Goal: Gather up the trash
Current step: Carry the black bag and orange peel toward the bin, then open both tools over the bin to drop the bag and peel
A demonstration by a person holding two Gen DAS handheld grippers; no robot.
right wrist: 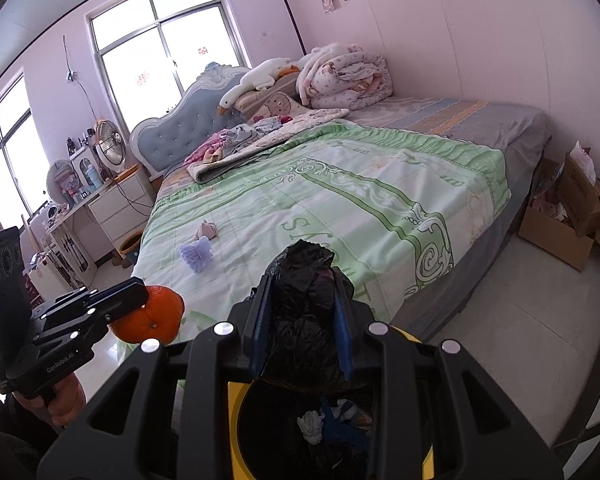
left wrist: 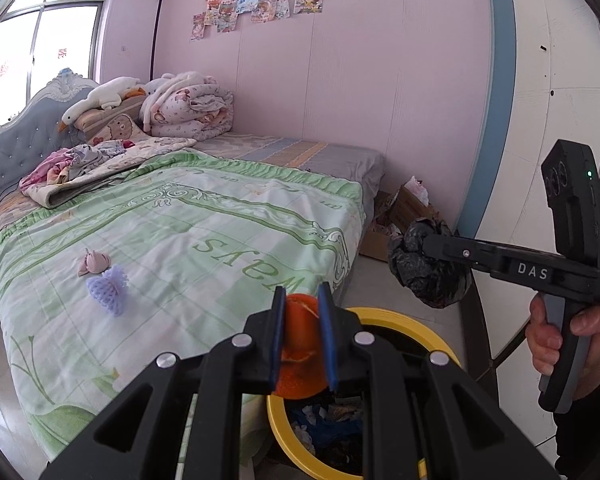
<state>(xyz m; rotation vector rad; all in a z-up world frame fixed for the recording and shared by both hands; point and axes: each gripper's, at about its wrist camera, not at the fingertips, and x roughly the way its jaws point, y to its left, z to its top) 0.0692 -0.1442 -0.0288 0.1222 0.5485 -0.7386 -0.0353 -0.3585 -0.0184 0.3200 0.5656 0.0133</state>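
Left gripper [left wrist: 303,332]: jaws narrowed onto an orange peel [left wrist: 300,372], a hollow rind shell pinched across its wall between the blue pads; probably light, springy and slightly slick, so a grip across the curved wall suits it. It hangs over the near rim of the yellow-rimmed trash bin [left wrist: 400,316], which already holds scraps.

Right gripper [right wrist: 302,328]: jaws narrowed onto a crumpled black plastic bag [right wrist: 306,280], soft and compressible, likely near weightless; a hold through the bunched middle keeps it from slipping. It also sits above the bin.

On the bed [left wrist: 228,216], near the left edge of the green quilt, lie a purple foam fruit net [left wrist: 110,286] and, just beside it, a pink crumpled wrapper [left wrist: 94,262]; both look light and easily crushed.
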